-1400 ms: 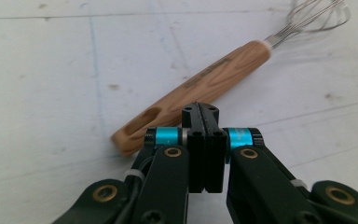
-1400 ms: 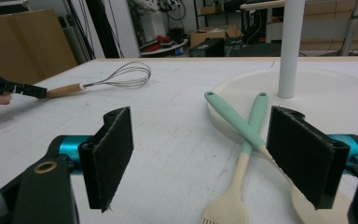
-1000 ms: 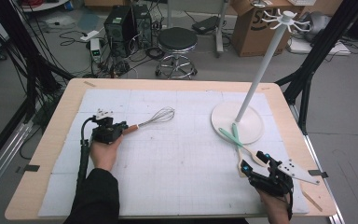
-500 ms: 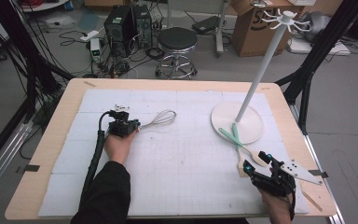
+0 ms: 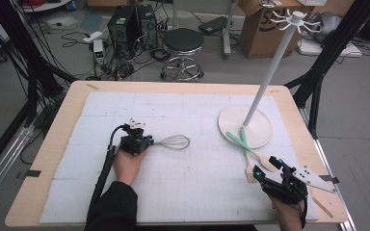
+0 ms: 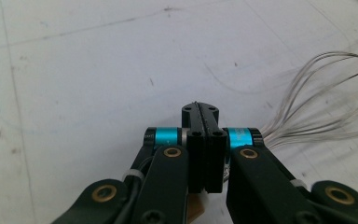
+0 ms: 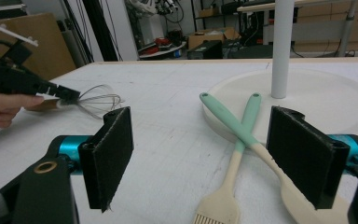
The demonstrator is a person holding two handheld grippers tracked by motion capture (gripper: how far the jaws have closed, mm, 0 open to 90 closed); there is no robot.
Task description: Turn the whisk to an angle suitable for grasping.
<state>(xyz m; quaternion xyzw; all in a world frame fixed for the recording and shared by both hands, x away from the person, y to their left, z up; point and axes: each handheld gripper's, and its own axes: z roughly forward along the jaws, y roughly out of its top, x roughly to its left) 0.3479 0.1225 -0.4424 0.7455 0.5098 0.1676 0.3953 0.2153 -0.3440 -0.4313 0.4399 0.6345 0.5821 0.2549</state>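
High view: left claw (image 5: 147,142), clamped on the wire balloon whisk (image 5: 173,142), has carried it rightward toward the white hook stand (image 5: 250,126); right claw (image 5: 266,167) gapes, idle.

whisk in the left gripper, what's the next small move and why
Probably lift it and carry it right toward the stand. The left gripper is shut on the whisk, whose wire head lies low over the mat. The stand's hooks sit high, and the right gripper waits open by the two utensils.
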